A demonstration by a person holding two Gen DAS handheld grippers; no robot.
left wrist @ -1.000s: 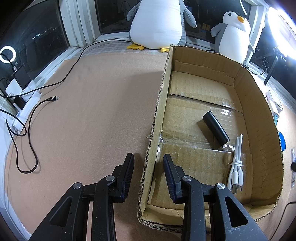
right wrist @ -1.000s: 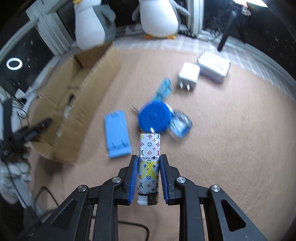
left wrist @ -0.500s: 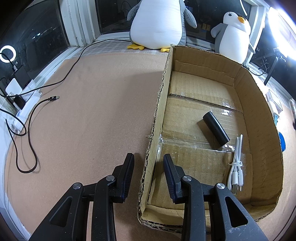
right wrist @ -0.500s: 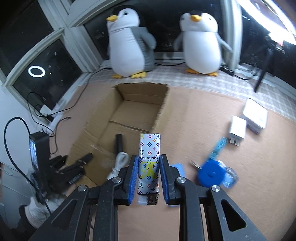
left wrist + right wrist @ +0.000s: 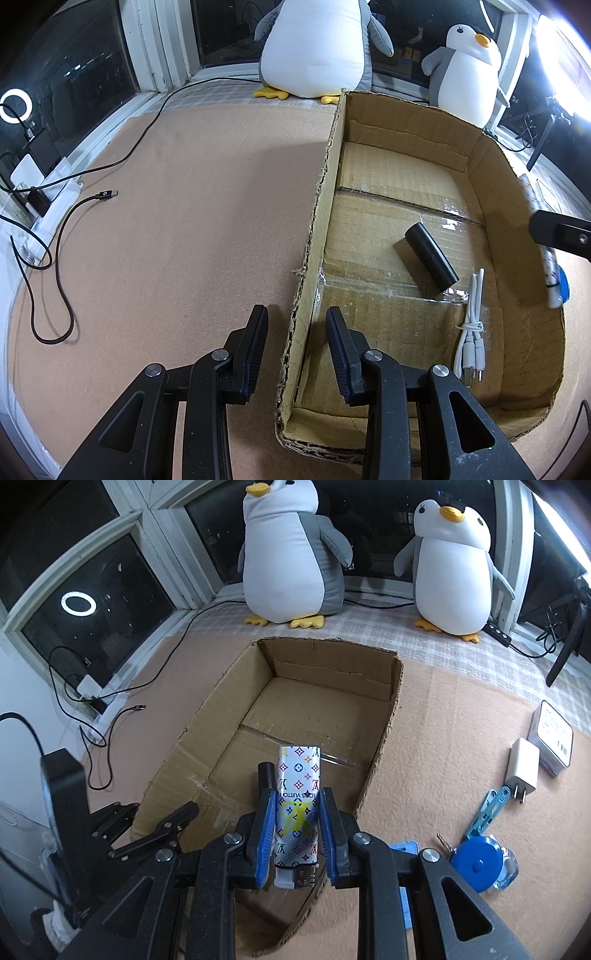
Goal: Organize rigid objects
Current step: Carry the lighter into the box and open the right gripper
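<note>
Swung from above the scattered items to over the cardboard box (image 5: 380, 738), my right gripper (image 5: 297, 823) clamped on the patterned lighter (image 5: 298, 805) upright between its pads, my left gripper (image 5: 295, 332) spread, straddling the box wall, empty.

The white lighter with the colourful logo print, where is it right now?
In the right wrist view, the white patterned lighter sits clamped in the right gripper, held above the near end of the open cardboard box, beside the black cylinder.
</note>
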